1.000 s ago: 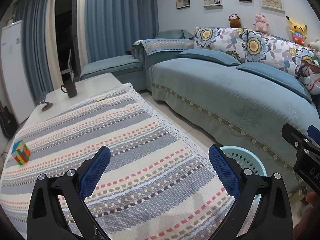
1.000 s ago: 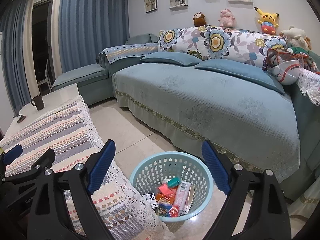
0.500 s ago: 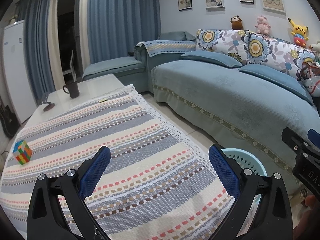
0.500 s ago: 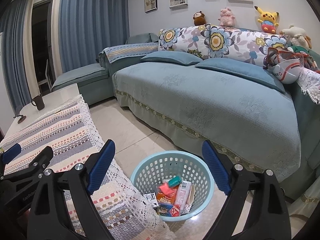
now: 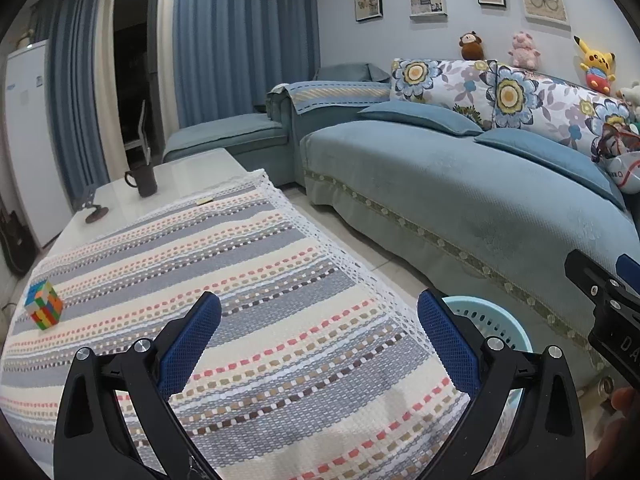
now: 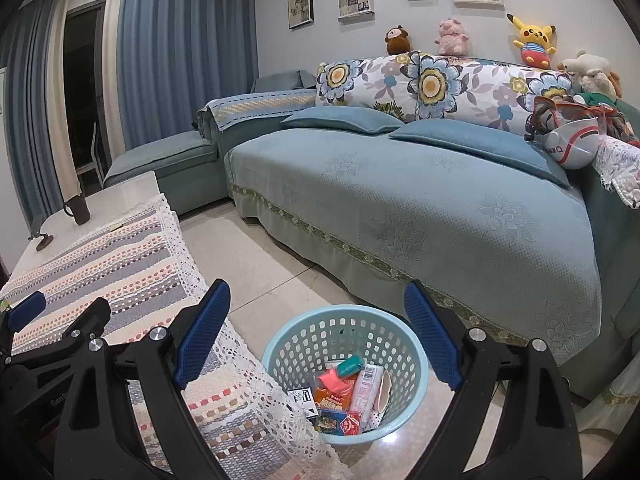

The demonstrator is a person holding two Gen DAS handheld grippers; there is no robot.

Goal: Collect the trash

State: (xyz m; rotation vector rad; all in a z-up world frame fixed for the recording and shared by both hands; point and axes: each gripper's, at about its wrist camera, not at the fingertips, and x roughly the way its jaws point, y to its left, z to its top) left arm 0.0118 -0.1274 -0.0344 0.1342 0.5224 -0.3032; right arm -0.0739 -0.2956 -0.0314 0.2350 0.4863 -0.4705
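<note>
A light blue plastic basket (image 6: 412,364) stands on the floor beside the table and holds several wrappers and small boxes (image 6: 344,394). My right gripper (image 6: 316,332) is open and empty, held above the basket. My left gripper (image 5: 318,334) is open and empty above the striped tablecloth (image 5: 240,280). The basket's rim (image 5: 492,316) shows behind its right finger. A small yellowish scrap (image 5: 203,200) lies at the cloth's far edge.
A Rubik's cube (image 5: 43,305) sits at the table's left. A dark mug (image 5: 144,180) and a small dark stand (image 5: 96,214) sit at the far end. A blue sofa (image 6: 400,200) runs along the right. Tiled floor (image 6: 256,264) lies between table and sofa.
The left wrist view has tilted up and drifted slightly; the room sits a little lower in frame. Both grippers stay open and empty. The right view is almost unchanged.
</note>
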